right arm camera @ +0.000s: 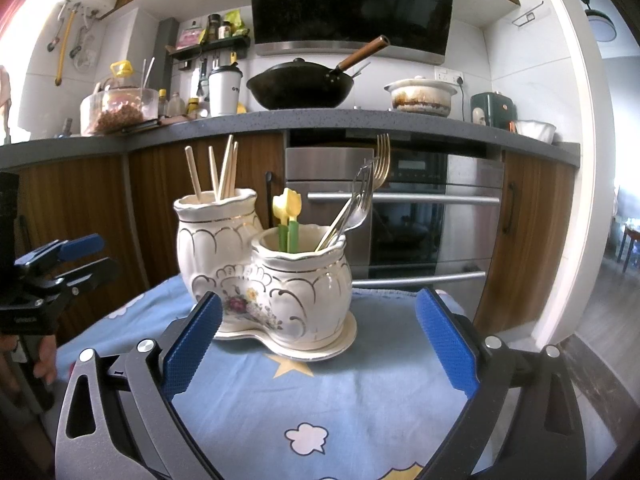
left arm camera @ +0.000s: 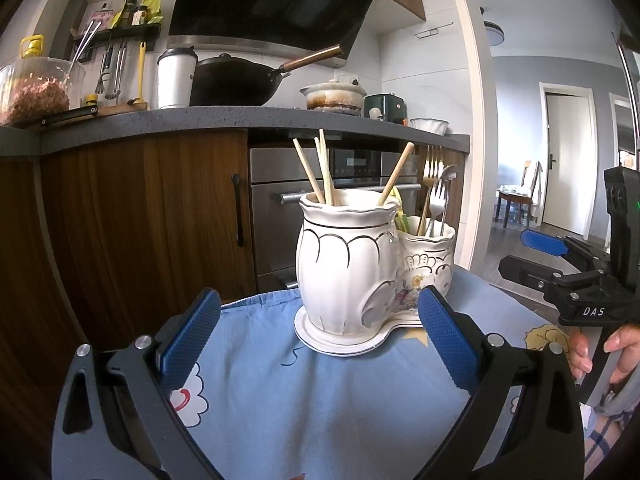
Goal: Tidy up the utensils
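Observation:
A white ceramic double-pot utensil holder (left arm camera: 348,276) (right arm camera: 280,280) stands on a blue cartoon-print cloth (left arm camera: 312,392) (right arm camera: 340,392). The taller pot holds several wooden chopsticks (left arm camera: 316,168) (right arm camera: 224,168). The shorter pot holds forks and a spoon (left arm camera: 434,188) (right arm camera: 356,200) and yellow-and-green tulip-shaped utensils (right arm camera: 288,216). My left gripper (left arm camera: 320,340) is open and empty, just in front of the holder. My right gripper (right arm camera: 320,344) is open and empty, also just in front of it. Each gripper shows in the other's view, the right (left arm camera: 560,256) and the left (right arm camera: 60,264).
Behind the cloth-covered table are wooden cabinets (left arm camera: 140,220) and a steel oven (right arm camera: 400,216). The grey counter (right arm camera: 320,118) carries a black wok (right arm camera: 300,88), a white tumbler (right arm camera: 225,90), a clay pot (right arm camera: 420,96) and a clear tub (right arm camera: 120,110). A doorway (left arm camera: 568,160) opens at right.

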A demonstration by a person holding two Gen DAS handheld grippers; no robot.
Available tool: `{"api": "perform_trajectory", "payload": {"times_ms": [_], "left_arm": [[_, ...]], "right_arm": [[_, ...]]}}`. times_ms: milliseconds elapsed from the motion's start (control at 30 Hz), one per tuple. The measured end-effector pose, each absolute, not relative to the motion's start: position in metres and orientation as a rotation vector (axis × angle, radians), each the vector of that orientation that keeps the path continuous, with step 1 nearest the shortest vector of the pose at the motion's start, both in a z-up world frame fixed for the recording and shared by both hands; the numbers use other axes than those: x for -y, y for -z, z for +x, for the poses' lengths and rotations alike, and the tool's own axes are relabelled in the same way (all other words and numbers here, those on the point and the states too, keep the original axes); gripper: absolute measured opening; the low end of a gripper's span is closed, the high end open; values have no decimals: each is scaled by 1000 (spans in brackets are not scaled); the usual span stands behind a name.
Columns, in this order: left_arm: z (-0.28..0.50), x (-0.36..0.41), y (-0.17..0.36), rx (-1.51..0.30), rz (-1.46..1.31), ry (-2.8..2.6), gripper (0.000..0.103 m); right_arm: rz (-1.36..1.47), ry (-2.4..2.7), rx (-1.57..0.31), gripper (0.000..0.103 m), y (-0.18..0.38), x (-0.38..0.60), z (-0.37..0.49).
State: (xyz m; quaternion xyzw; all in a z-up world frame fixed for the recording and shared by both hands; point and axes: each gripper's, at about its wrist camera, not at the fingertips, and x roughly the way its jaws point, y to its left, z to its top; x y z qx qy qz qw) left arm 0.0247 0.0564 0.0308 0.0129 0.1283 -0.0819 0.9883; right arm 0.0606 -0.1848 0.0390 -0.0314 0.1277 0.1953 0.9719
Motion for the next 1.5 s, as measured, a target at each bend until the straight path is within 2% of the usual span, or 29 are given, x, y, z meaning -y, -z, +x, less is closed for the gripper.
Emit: {"api": "perform_trajectory", "payload": {"times_ms": [1500], "left_arm": [[26, -56, -30, -269, 20, 156, 98]], "right_arm": [[-64, -394, -260, 97, -40, 185, 61]]}}
